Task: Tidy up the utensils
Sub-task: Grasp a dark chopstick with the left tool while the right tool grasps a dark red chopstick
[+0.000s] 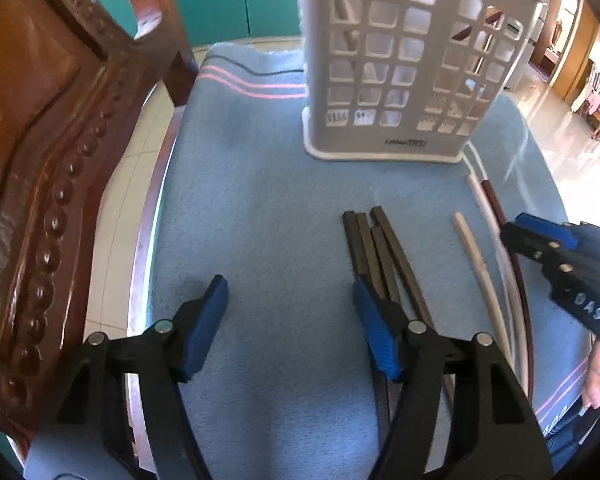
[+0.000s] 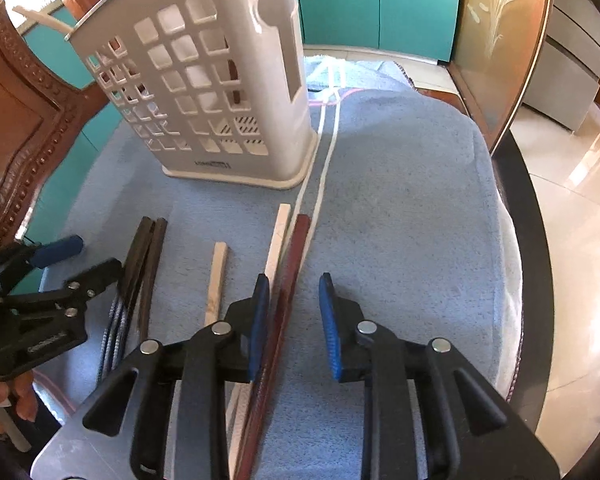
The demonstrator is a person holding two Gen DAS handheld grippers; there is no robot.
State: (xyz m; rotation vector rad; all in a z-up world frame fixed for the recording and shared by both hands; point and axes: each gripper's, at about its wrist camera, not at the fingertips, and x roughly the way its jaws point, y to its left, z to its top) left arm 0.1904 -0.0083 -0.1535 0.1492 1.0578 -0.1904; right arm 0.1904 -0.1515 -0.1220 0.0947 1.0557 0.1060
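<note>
Right wrist | dark chopsticks (image 2: 146, 256): 4 | pale: 2 | red: 1 | holder (image 2: 204, 92): 1 | both fingers open, empty

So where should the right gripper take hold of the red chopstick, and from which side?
Grip the red chopstick on its thick square end nearest the holder, from above, one finger on each long side. It lies flat on the towel, close against a white chopstick, so the right gripper, now open, has little room on that side.

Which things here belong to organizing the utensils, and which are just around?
Job:
dark brown square chopsticks
cream chopsticks
reddish-brown chopstick
white perforated plastic utensil holder
open left gripper
open right gripper

Around:
blue towel
carved wooden chair
</note>
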